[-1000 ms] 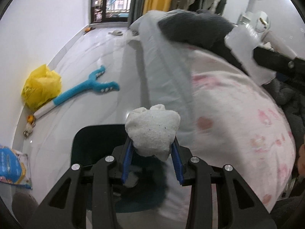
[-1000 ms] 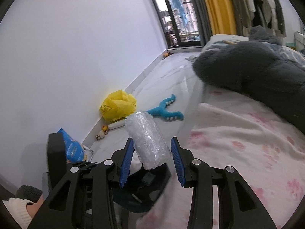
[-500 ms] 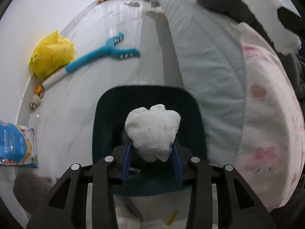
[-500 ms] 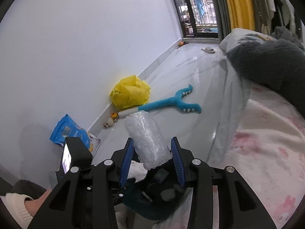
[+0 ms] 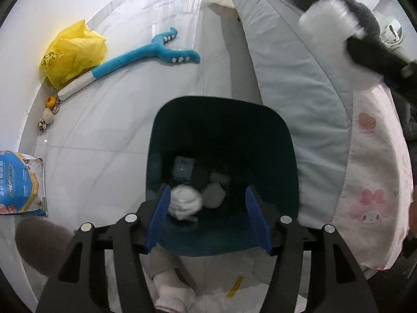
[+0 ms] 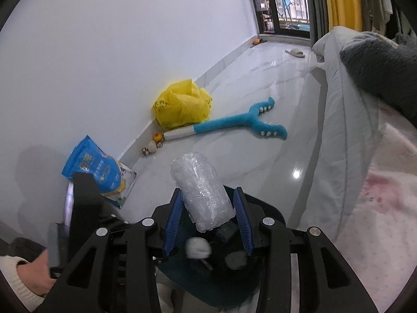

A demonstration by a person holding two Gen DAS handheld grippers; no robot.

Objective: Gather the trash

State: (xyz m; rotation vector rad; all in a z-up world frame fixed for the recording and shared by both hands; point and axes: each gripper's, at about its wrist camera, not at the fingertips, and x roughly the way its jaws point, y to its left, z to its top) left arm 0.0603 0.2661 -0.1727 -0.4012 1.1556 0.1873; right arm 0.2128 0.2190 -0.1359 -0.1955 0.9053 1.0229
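A dark teal trash bin (image 5: 292, 156) stands on the floor beside the bed. My left gripper (image 5: 207, 216) hangs open right over its mouth. A white crumpled tissue ball (image 5: 184, 202) lies inside the bin near the left pad, among several other scraps. My right gripper (image 6: 207, 215) is shut on a crinkled clear plastic roll (image 6: 202, 193) and holds it above the bin (image 6: 271, 210). The tissue ball (image 6: 198, 246) shows below it. The plastic roll (image 5: 328, 17) also shows at the upper right of the left wrist view.
A bed with a grey sheet (image 5: 292, 78) and pink blanket (image 5: 375, 182) is right of the bin. On the floor lie a blue plush toy (image 5: 146, 54), a yellow plastic bag (image 5: 73, 52), small toys (image 5: 48, 114) and a blue packet (image 5: 19, 182).
My left gripper moved over the bin, opened and let go of the tissue ball, which dropped in. My right gripper moved closer above the bin with the plastic roll.
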